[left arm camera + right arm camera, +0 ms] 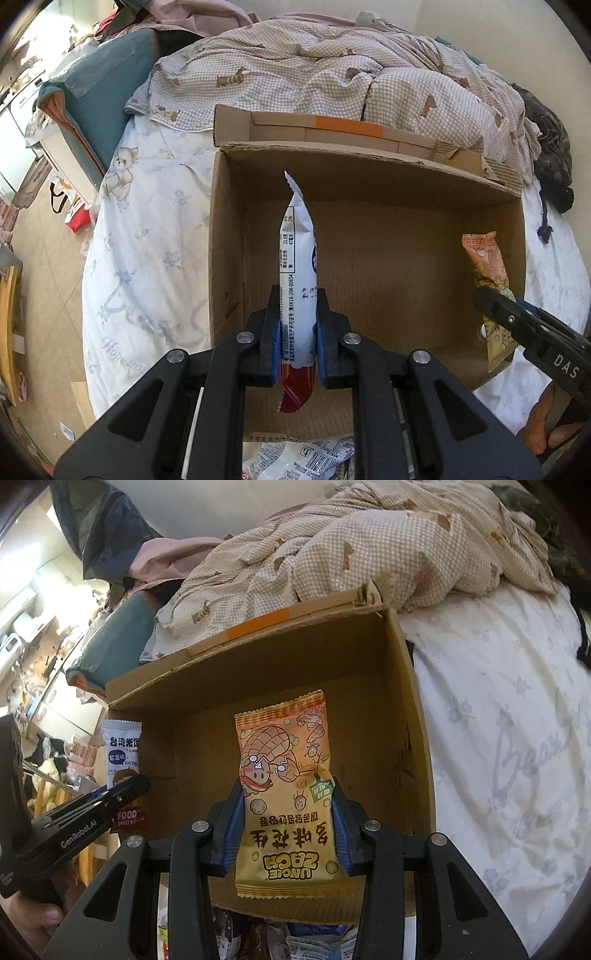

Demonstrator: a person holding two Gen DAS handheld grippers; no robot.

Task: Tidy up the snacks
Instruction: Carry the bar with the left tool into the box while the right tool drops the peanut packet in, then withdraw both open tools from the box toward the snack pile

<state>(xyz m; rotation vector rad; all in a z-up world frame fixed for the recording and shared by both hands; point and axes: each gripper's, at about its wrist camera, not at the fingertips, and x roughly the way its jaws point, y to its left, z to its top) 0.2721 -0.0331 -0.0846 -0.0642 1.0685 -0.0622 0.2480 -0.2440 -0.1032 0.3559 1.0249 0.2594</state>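
An open cardboard box [369, 177] [413, 716] lies on the bed with a bare floor inside. My left gripper [298, 321] is shut on a white and red snack packet [297, 258], held edge-on over the box's left half. That same white packet [120, 746] and the left gripper [122, 794] show at the left of the right wrist view. My right gripper [288, 805] is shut on an orange peanut packet [284, 775], flat face up, over the box's right side. The orange packet [487, 262] and the right gripper [517, 317] appear at the right of the left wrist view.
A checked quilt [332, 74] is bunched behind the box on a white printed sheet [147, 240]. More snack packets [258, 938] lie below the box's near edge. A teal cushion [99, 85] sits at the left, and a hand [546, 424] holds the right gripper.
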